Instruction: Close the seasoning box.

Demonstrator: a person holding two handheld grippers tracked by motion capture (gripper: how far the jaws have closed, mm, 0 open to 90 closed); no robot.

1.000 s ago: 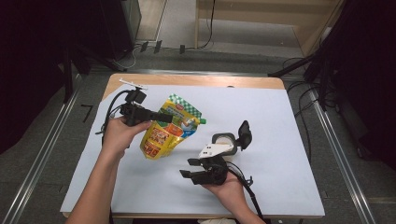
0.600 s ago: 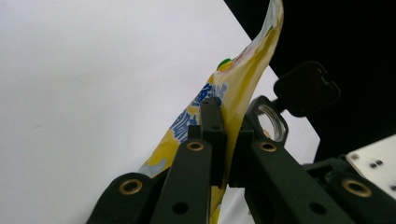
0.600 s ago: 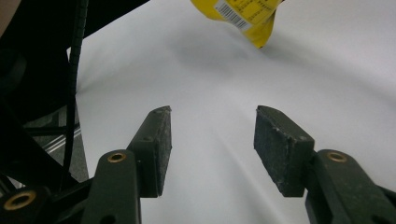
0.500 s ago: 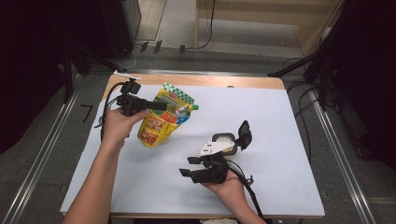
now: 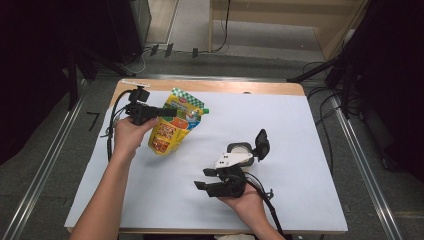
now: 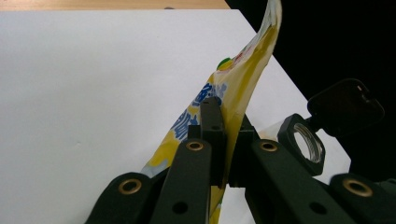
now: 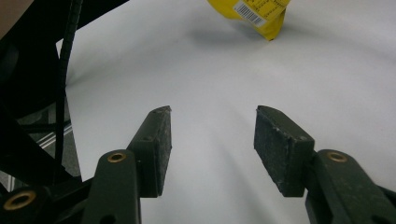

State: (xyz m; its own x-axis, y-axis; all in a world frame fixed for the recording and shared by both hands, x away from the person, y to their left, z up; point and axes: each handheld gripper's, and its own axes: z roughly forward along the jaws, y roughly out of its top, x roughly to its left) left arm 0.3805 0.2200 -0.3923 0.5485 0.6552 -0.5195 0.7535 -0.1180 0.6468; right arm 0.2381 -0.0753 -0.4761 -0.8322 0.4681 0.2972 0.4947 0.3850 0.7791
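On the table's (image 5: pixel 300 130) left half, over white paper, the left gripper (image 5: pixel 170 112) holds a yellow pouch (image 5: pixel 172 131). Jaws clamped together on the pouch's flat side, just under its green checked top edge. Pouch hangs tilted, top toward the far edge of the table, bottom corner toward the person and close to the paper; whether it touches, cannot tell. Left hand (image 5: pixel 127 136) wraps the gripper body from the near side, cable looping off toward the left table edge.

In the left gripper view, the two black jaws meet on the pouch (image 6: pixel 233 93), which stands up between them as a thin sheet seen almost edge-on, yellow with blue print. Beyond it to the right, a round lens ring and black flap of the other gripper.

Right gripper (image 5: pixel 207 179) sits near the front middle of the table, well apart from the pouch, resting in the right hand (image 5: pixel 247 202) and pointing left. Jaws apart, nothing between them. In the right gripper view, the pads (image 7: pixel 156 149) frame bare white paper; the pouch's lower corner with a barcode (image 7: pixel 257 14) shows at the top edge, farther off.
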